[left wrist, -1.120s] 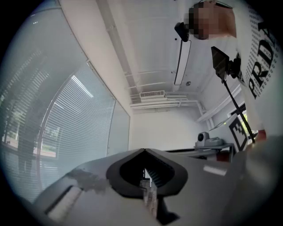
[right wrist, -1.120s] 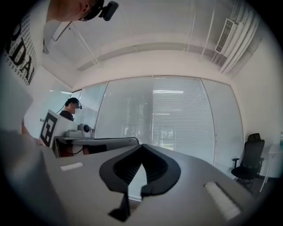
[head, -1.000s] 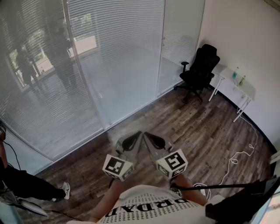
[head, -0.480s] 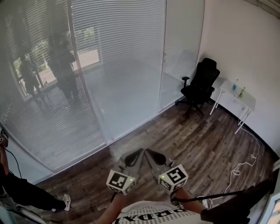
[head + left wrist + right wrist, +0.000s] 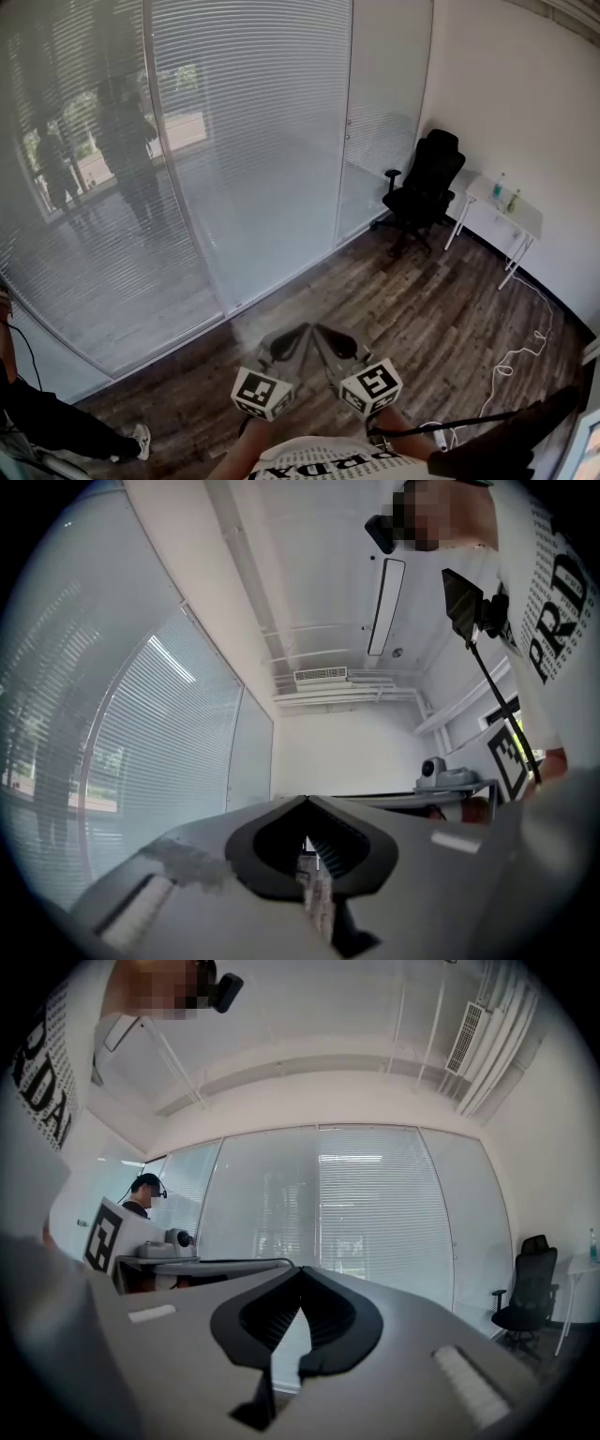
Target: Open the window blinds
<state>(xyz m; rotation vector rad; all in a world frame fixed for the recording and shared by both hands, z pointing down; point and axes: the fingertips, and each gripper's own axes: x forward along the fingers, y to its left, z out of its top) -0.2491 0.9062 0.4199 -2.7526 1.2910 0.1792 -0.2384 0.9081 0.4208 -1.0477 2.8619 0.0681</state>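
Note:
White slatted blinds (image 5: 253,141) hang lowered behind the glass wall panels, across the room from me. They also show in the right gripper view as blinds (image 5: 375,1213) and at the left of the left gripper view as blinds (image 5: 159,752). My left gripper (image 5: 300,330) and right gripper (image 5: 319,330) are held close together low in the head view, over the wood floor and well short of the glass. Both are shut with nothing between their jaws: the left gripper (image 5: 305,801) and the right gripper (image 5: 300,1269) each show tips that meet.
A black office chair (image 5: 424,187) stands in the far right corner beside a small white table (image 5: 506,206) with bottles. A white cable (image 5: 511,375) trails over the floor at the right. A person's leg and shoe (image 5: 56,412) are at the lower left.
The head view has tilted up a little, so the grippers sit lower in the picture and look slightly closer together. Both stay shut and empty.

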